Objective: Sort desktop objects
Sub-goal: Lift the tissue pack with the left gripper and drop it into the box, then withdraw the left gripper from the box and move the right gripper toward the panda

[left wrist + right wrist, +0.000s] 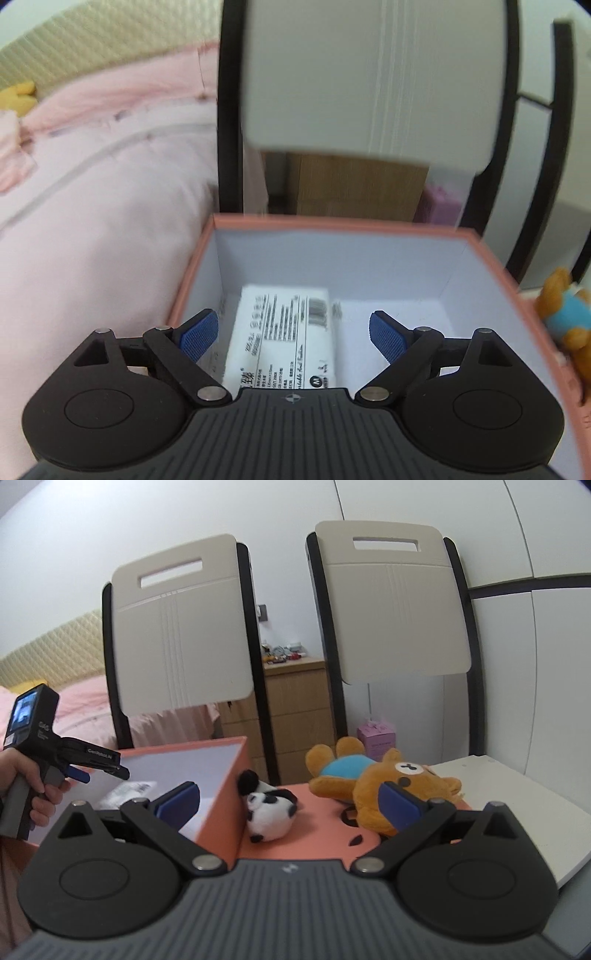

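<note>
A salmon-pink box (pixel 332 223) with a white inside stands on the desk, also in the right wrist view (pixel 221 794). A white packet with printed text (pixel 284 336) lies flat on its floor. My left gripper (pixel 293 332) is open and empty just above the packet, over the box; it also shows from the side in the right wrist view (pixel 92 768). My right gripper (pixel 291 801) is open and empty. A black-and-white panda plush (pixel 269 808) lies against the box's outer wall. An orange bear plush (pixel 384 786) in a blue shirt lies to its right.
The plush toys rest on a flat salmon-pink lid (pixel 317 834) on a white desk (pixel 535 812). Two chair backs (pixel 177 627) stand behind the desk. A bed with pink bedding (pixel 92 203) is on the left. A wooden drawer unit (pixel 295 701) and a small purple box (pixel 376 734) stand behind.
</note>
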Demonstrator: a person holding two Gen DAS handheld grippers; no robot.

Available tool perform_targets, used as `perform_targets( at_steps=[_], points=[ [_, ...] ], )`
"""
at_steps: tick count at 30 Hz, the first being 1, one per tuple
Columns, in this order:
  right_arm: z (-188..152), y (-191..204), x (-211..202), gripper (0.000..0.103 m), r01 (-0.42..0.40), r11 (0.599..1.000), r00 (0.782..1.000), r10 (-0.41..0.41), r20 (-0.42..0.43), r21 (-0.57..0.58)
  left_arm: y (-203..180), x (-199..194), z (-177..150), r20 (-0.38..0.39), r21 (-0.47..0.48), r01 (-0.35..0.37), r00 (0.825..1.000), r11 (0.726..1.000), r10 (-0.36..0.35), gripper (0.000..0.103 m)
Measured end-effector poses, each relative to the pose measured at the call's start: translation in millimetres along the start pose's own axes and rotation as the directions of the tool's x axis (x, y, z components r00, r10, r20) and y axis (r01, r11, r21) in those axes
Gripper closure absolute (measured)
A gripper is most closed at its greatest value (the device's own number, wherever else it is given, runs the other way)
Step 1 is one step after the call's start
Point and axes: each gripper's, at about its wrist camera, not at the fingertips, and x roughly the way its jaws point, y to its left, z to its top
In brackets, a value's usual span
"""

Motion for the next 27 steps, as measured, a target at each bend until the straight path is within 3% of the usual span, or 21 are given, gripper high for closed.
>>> perform_targets(
  at_steps=[3,7,13,19,21,25,27],
  points=[
    [0,5,2,0.0,-0.028,1.0,1.0,0.028,0.004,-0.002,-3,-45,-3,0.104,0.015,0.005,0.995,1.0,-0.007,0.009],
    [0,14,6,0.0,-0.05,0.999,0.999,0.05,0.001,-0.021,-7,-105,-29,0.23,0.018,-0.006,0.973,1.0,0.002,0.007],
    [1,20,0,0.0,-0.112,0.994,0.991,0.112,0.067,-0.002,-14,-154,-83,0.287,-0.059,-0.008,0.958,0.998,0.025,0.004],
    [-2,35,-6,0.0,-0.135,0.99,0.985,0.138,0.099,-0.034,-29,-174,-129,0.429,-0.037,0.027,0.903,0.999,-0.008,0.002],
    [-4,39,-5,0.0,-0.14,0.989,0.985,0.143,0.097,-0.038,-24,-172,-130,0.443,-0.074,0.05,0.897,0.996,-0.013,0.001],
    [-8,47,-2,0.0,-0.164,0.986,0.983,0.166,0.079,-0.031,-17,-171,-133,0.481,-0.136,0.033,0.876,0.99,0.037,0.0],
    [-10,52,2,0.0,-0.171,0.985,0.983,0.173,0.068,-0.035,-20,-168,-132,0.474,-0.116,0.011,0.879,0.993,0.046,0.0]
  ],
)
